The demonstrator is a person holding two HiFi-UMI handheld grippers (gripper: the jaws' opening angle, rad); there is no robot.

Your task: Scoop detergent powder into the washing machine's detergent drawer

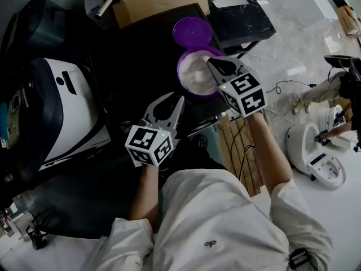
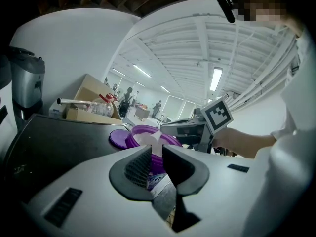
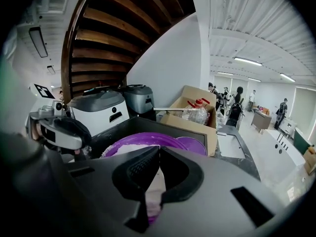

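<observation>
A purple tub (image 1: 197, 75) of white detergent powder stands on a dark top (image 1: 135, 61), with its purple lid (image 1: 192, 31) lying just behind it. My right gripper (image 1: 211, 62) hovers over the powder, jaws shut tip to tip. In the right gripper view (image 3: 159, 149) I see only the tub (image 3: 126, 142) past the jaws, no scoop. My left gripper (image 1: 176, 96) hangs nearer me, left of the tub. Its jaws stand a narrow gap apart (image 2: 157, 149) with nothing between, pointing at the tub (image 2: 143, 135). No detergent drawer shows.
A white and dark appliance (image 1: 62, 106) sits at the left. A cardboard box (image 1: 152, 1) with bottles stands behind the lid, a black machine (image 1: 242, 16) at the back right. Cables (image 1: 282, 86) trail over the pale floor at the right.
</observation>
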